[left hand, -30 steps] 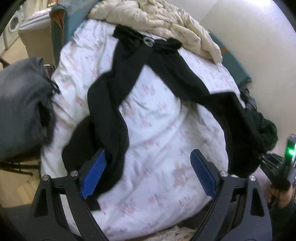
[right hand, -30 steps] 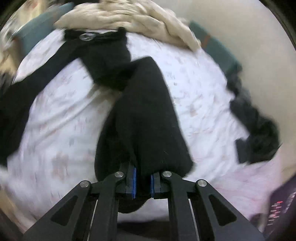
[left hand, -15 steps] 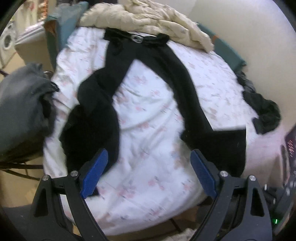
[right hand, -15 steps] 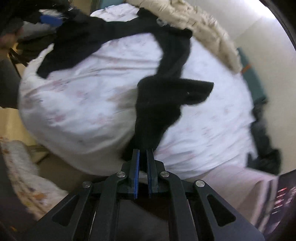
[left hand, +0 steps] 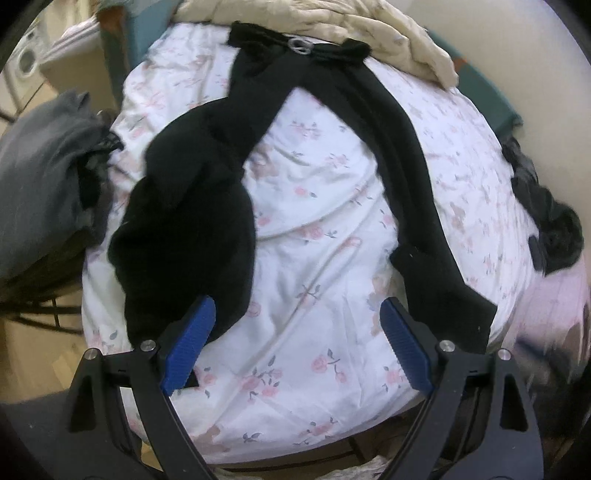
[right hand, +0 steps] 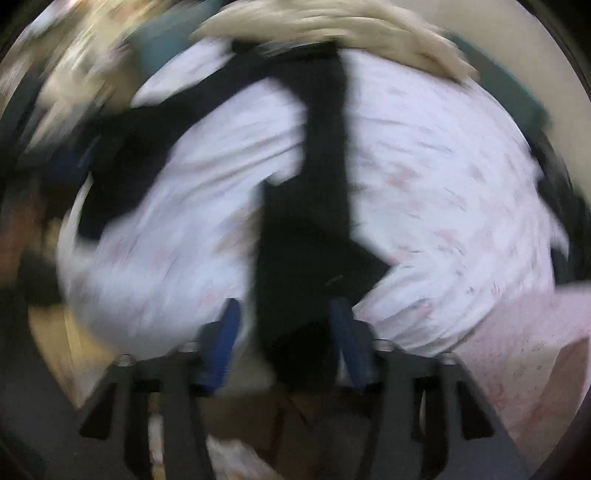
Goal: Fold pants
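The right gripper point(right hand: 284, 343) is opening, fingers spreading off the black pants' point(left hand: 192, 229) leg cuff they pinched a second ago, now on the bed point(left hand: 314, 288); the left gripper point(left hand: 295, 347) hovers, fingers spread and empty, ready for folding.

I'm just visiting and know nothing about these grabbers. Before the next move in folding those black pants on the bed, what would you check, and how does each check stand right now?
1. Pants spread on the floral sheet, waistband at the far end: ok.
2. Leg under the left gripper lies flat: not ok, it is bunched and wrinkled.
3. Left gripper free to grasp: ok, jaws wide, nothing between them.
4. Right gripper has let go of its leg: cannot tell; jaws are opening, cloth sits between them, picture blurred.
5. That leg's cuff lies flat near the bed's edge: ok.
6. Cream blanket clear of the pants: cannot tell, it lies right behind the waistband.
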{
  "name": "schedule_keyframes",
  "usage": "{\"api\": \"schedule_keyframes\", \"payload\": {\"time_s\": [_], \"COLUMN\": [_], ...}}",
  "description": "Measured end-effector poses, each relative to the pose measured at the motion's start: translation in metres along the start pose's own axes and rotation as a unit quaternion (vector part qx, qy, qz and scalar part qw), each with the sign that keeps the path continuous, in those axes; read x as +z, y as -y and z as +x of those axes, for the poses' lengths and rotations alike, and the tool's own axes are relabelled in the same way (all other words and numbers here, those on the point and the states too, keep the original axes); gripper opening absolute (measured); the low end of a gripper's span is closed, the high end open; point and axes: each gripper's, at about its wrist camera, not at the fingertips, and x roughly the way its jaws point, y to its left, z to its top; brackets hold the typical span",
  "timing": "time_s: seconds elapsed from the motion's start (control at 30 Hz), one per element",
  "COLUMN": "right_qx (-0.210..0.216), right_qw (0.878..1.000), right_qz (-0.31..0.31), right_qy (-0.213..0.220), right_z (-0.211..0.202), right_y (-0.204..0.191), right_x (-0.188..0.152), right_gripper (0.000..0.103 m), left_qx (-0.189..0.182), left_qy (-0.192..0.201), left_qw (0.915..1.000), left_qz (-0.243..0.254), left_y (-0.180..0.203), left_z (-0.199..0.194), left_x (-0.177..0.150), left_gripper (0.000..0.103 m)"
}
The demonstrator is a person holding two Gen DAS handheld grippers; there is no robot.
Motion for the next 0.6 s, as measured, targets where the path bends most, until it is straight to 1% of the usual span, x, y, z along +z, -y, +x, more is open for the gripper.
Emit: {"api": "schedule_keyframes", "payload": {"time_s": [0.07, 0.1, 0.17, 0.27, 0.33, 0.37, 0.4, 0.43, 0.47, 0.5, 0.53, 0.57, 0.6], "right_qx": [0.010, 0.018, 0.033, 0.068, 0.106, 0.118, 0.112, 0.097, 0.081, 0.083, 0.107, 0.150, 0.175], "right_qw": [0.996, 0.990, 0.975, 0.958, 0.941, 0.935, 0.940, 0.948, 0.959, 0.966, 0.968, 0.966, 0.966], "right_qz": [0.090, 0.141, 0.220, 0.278, 0.321, 0.332, 0.321, 0.303, 0.272, 0.242, 0.224, 0.194, 0.166], "right_qy": [0.010, 0.010, 0.010, 0.001, -0.023, -0.031, -0.028, -0.018, -0.004, 0.020, 0.044, 0.077, 0.094], "right_z": [0.012, 0.021, 0.039, 0.064, 0.084, 0.090, 0.090, 0.086, 0.079, 0.069, 0.059, 0.044, 0.034], "right_y": [0.036, 0.056, 0.085, 0.105, 0.112, 0.112, 0.107, 0.102, 0.094, 0.083, 0.076, 0.062, 0.051], "right_x": [0.009, 0.013, 0.014, 0.009, 0.004, 0.004, 0.007, 0.011, 0.016, 0.022, 0.024, 0.028, 0.030], "right_gripper": [0.057, 0.057, 0.057, 0.057, 0.057, 0.055, 0.040, 0.023, 0.002, 0.002, 0.002, 0.002, 0.002], "left_qx": [0.003, 0.004, 0.009, 0.013, 0.012, 0.011, 0.011, 0.012, 0.012, 0.012, 0.011, 0.010, 0.009], "left_qy": [0.003, 0.007, 0.012, 0.017, 0.013, 0.011, 0.010, 0.008, 0.007, 0.006, 0.005, 0.006, 0.006], "left_qw": [0.9997, 0.9992, 0.9981, 0.9969, 0.9973, 0.9975, 0.9977, 0.9980, 0.9981, 0.9984, 0.9986, 0.9988, 0.9988], "left_qz": [0.024, 0.039, 0.059, 0.075, 0.072, 0.069, 0.066, 0.062, 0.059, 0.056, 0.052, 0.049, 0.047], "left_y": [0.010, 0.015, 0.021, 0.026, 0.025, 0.024, 0.023, 0.022, 0.022, 0.022, 0.021, 0.020, 0.021], "left_z": [0.000, -0.001, -0.002, -0.003, -0.001, 0.000, 0.001, 0.002, 0.003, 0.004, 0.004, 0.004, 0.004], "left_x": [-0.001, -0.002, -0.004, -0.003, -0.001, -0.001, 0.000, 0.001, 0.002, 0.002, 0.002, 0.002, 0.002], "left_gripper": [0.089, 0.089, 0.089, 0.089, 0.089, 0.089, 0.089, 0.089, 0.089, 0.089, 0.089, 0.089, 0.089]}}
